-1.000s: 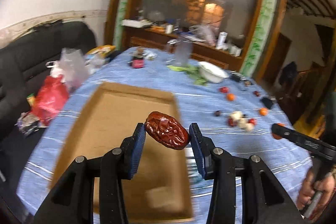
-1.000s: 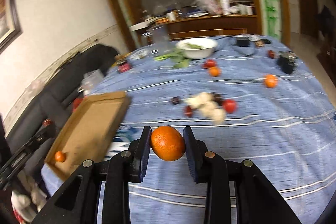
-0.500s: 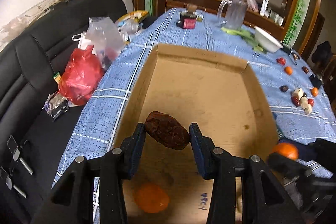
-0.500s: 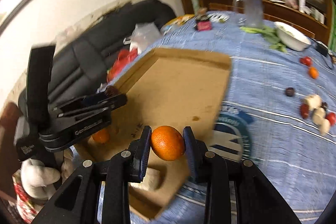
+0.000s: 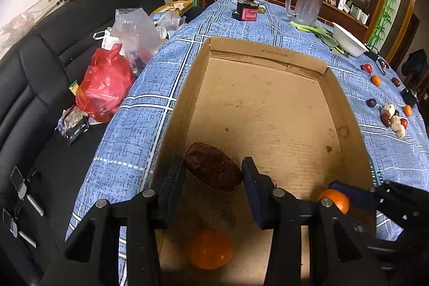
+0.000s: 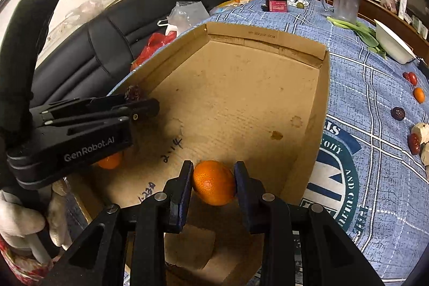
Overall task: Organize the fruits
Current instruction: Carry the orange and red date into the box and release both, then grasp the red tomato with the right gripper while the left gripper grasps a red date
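In the left wrist view, the left claw [image 5: 213, 173] was closed on a wrinkled dark red date [image 5: 213, 170], held just above the floor of the cardboard box [image 5: 268, 55] at its near left side. One orange [image 5: 209, 248] already lay loose in the box below the claw, so the sorting looked barely begun: a scatter of fruits [image 5: 391, 114] was yet to be gathered from the blue desk [image 5: 150, 87] off to the right, well apart from the box. Half a second earlier the date had hung at about the same place over the box, and a second earlier the claw had been far back with the box ahead of it. In the right wrist view, the right claw [image 6: 213, 182] gripped a second orange [image 6: 213, 182] over the near end of the box, near its right wall, with the left claw beside it at the left wall. Compared with half a second before, the box filled more of this view and the orange sat lower inside it; a second before, it had been over open desk. Both fruits, by my judgement, were about to be released, neither yet set down.
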The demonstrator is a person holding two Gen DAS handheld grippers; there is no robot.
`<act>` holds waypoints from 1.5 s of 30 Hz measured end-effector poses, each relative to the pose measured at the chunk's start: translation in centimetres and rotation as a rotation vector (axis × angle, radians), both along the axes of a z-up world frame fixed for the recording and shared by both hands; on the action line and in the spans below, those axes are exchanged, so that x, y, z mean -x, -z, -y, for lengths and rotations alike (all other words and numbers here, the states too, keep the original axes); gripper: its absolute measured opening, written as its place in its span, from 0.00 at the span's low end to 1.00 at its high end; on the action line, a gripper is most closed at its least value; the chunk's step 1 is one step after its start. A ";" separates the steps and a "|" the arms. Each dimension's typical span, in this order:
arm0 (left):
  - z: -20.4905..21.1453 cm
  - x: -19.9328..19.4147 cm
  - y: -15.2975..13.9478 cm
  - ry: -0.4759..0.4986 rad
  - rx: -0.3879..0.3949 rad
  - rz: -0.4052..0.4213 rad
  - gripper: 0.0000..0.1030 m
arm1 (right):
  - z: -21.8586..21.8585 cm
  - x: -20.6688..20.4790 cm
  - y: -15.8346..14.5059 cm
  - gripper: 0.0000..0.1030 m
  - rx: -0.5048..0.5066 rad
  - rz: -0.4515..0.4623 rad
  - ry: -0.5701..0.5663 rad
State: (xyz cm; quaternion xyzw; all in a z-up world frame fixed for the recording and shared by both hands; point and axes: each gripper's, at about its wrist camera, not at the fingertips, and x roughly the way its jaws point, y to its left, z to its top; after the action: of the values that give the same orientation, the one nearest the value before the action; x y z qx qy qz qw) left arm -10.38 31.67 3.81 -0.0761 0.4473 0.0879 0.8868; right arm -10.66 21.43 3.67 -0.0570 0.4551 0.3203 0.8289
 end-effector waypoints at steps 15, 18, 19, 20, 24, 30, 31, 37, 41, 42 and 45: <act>4.1 8.6 -12.4 0.113 0.024 0.269 0.61 | 6.9 3.6 -8.7 0.48 -0.070 0.202 0.102; 5.9 11.6 -17.7 0.184 -0.002 0.368 0.69 | 11.5 4.5 -13.9 0.48 -0.066 0.307 0.189; 6.4 12.3 -19.4 0.202 -0.021 0.396 0.72 | 13.2 5.0 -15.8 0.48 -0.062 0.344 0.225; 6.9 13.2 -21.2 0.221 -0.045 0.427 0.75 | 15.0 5.5 -17.9 0.48 -0.061 0.377 0.265; 8.7 15.1 -28.4 0.266 -0.122 0.512 0.78 | 21.8 7.8 -26.4 0.48 -0.045 0.484 0.423; 10.7 13.2 -35.9 0.267 -0.165 0.557 0.84 | 29.8 11.3 -38.8 0.61 0.023 0.650 0.642; 11.3 12.2 -36.5 0.268 -0.163 0.559 0.85 | 30.8 11.5 -40.1 0.63 0.025 0.667 0.669; 15.7 5.1 -33.3 0.347 -0.074 0.467 0.86 | 34.3 9.8 -40.1 0.65 0.032 0.607 0.750; 19.0 -0.2 -26.6 0.421 0.026 0.299 0.86 | 35.7 5.9 -33.6 0.65 0.037 0.457 0.721; 19.8 -1.6 -24.6 0.432 0.046 0.253 0.86 | 35.9 4.5 -31.4 0.65 0.038 0.405 0.712; 21.6 -4.5 -19.7 0.446 0.102 0.157 0.86 | 37.1 1.4 -25.7 0.65 0.025 0.293 0.692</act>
State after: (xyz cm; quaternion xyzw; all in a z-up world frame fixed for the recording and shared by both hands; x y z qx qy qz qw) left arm -5.85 10.10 23.51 -0.0267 0.3866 -0.1388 0.9114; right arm -12.09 -15.62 29.36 0.0450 0.3278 0.0041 0.9437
